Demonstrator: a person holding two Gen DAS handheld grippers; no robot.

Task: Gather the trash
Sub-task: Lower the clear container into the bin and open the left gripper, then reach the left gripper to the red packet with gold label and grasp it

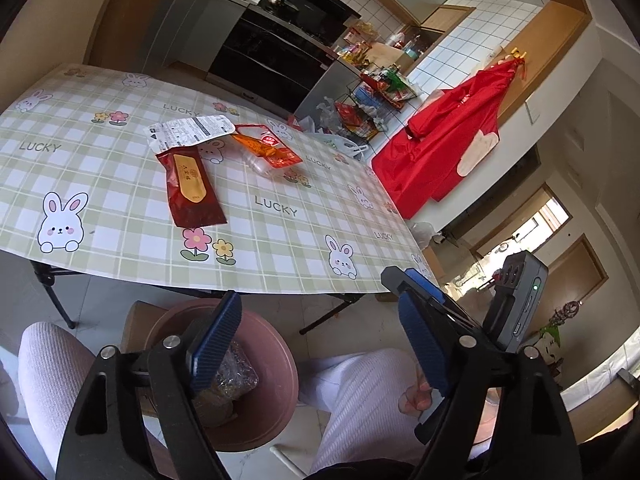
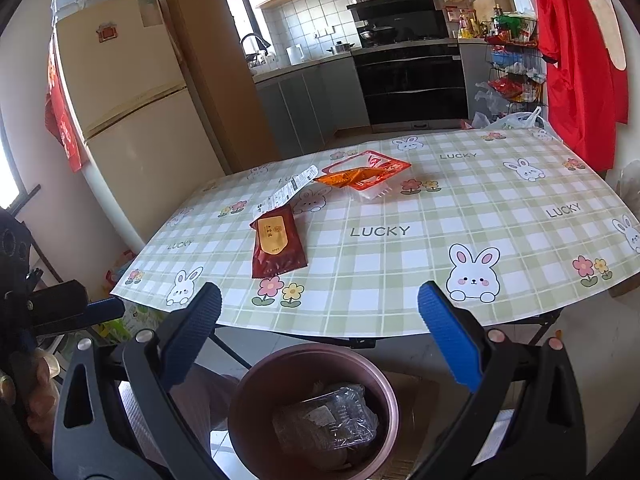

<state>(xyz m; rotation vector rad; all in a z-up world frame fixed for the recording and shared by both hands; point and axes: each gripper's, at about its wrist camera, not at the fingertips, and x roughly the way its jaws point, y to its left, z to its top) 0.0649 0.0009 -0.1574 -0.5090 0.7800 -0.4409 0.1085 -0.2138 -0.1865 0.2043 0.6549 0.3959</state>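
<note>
Two grippers, left [image 1: 320,344] and right [image 2: 320,332], gape wide, empty; the red wrapper [image 2: 277,245] looks light, limp, slippery, best pinched at an edge

Dark red wrapper [image 2: 278,246], white packet [image 2: 286,192] and orange-red tray pack [image 2: 366,174] lie flat on the table.

On the table [image 2: 400,276] a flat packet [image 2: 277,246] lies nearest the front edge, a printed wrapper [image 2: 286,194] just behind it, a tray pack [image 2: 366,178] to their right, while a bin [image 2: 280,364] holding crumpled plastic [image 2: 326,420] stands on the floor before the table.
</note>
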